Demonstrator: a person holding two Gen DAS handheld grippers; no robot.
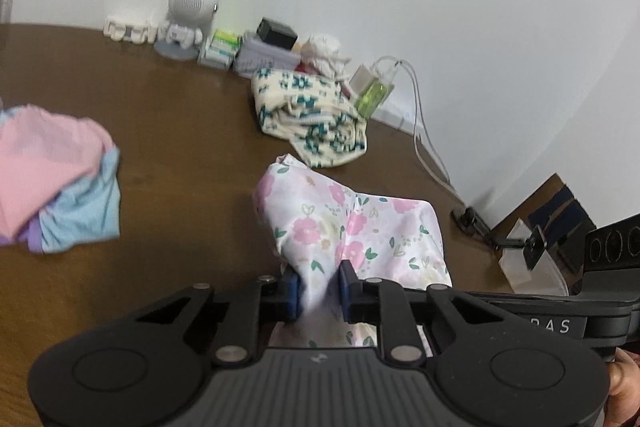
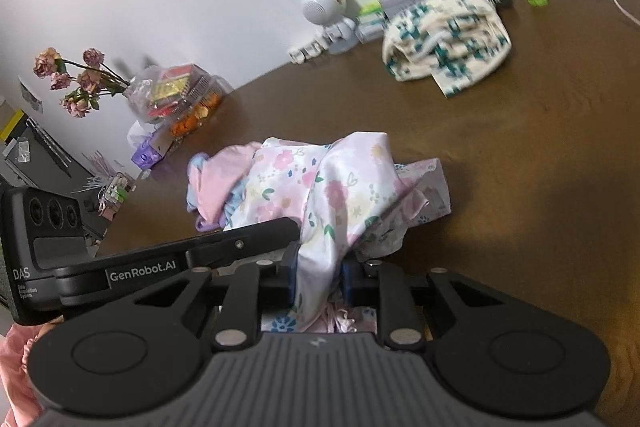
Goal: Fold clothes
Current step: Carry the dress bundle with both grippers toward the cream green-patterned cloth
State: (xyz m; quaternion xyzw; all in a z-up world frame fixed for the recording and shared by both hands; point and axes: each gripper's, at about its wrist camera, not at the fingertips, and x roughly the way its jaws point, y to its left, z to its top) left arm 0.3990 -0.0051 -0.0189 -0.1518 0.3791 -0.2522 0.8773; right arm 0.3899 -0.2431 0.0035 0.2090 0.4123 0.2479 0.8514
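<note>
A white garment with pink flowers is lifted off the brown table. My left gripper is shut on a bunched part of it. My right gripper is shut on another part of the same floral garment, which drapes forward over a pink and blue pile. The left gripper's body shows in the right wrist view, close on the left. The right gripper's body shows at the right of the left wrist view.
A pink and light-blue clothes pile lies on the left. A cream and teal patterned cloth lies near the wall. A small white robot figure, boxes, a green bottle and cables line the wall. Dried roses and snack boxes stand at the table's far left.
</note>
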